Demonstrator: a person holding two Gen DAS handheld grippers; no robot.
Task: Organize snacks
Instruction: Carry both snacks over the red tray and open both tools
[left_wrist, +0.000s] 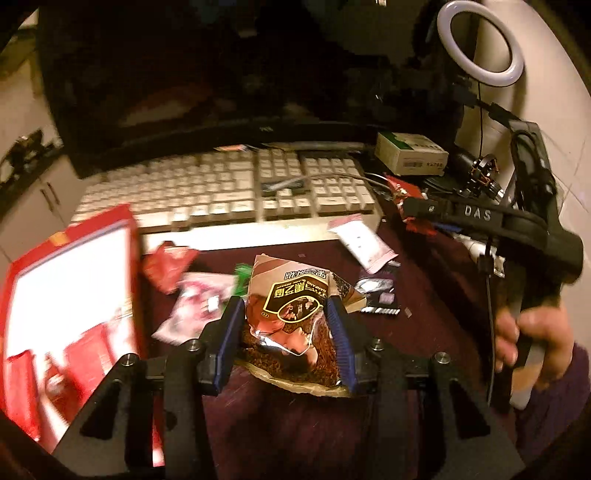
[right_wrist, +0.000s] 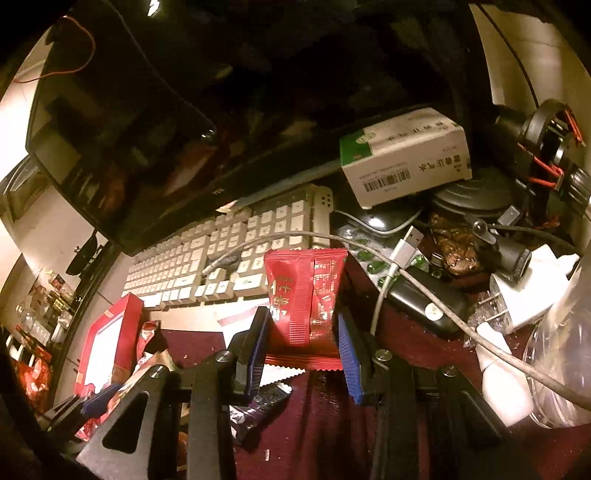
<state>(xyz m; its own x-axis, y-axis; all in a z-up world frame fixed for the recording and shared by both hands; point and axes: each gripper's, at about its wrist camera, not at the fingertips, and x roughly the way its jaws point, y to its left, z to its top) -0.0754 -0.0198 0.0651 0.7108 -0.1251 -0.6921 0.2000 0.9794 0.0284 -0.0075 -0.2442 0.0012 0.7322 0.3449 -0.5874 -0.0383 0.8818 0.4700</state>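
In the left wrist view my left gripper (left_wrist: 284, 301) is shut on a crumpled brown snack packet (left_wrist: 291, 314), its blue pads (left_wrist: 341, 332) pressing both sides. A red box (left_wrist: 66, 302) with a white inside stands open just to its left. Loose packets lie on the dark red cloth: a red one (left_wrist: 168, 266), a pink one (left_wrist: 195, 306), a white-pink one (left_wrist: 360, 242) and a dark one (left_wrist: 376, 295). In the right wrist view my right gripper (right_wrist: 302, 314) is shut on a red snack packet (right_wrist: 306, 295), held upright over the keyboard's near edge. The red box (right_wrist: 110, 332) is at its lower left.
A white keyboard (left_wrist: 221, 192) and a dark monitor (left_wrist: 221, 74) fill the back. A green-white carton (right_wrist: 402, 155), cables (right_wrist: 391, 266), a white plug (right_wrist: 524, 295) and a black power bank (right_wrist: 424, 302) crowd the right side. A ring light (left_wrist: 480, 40) stands at back right. A hand (left_wrist: 532, 332) holds the right gripper's handle.
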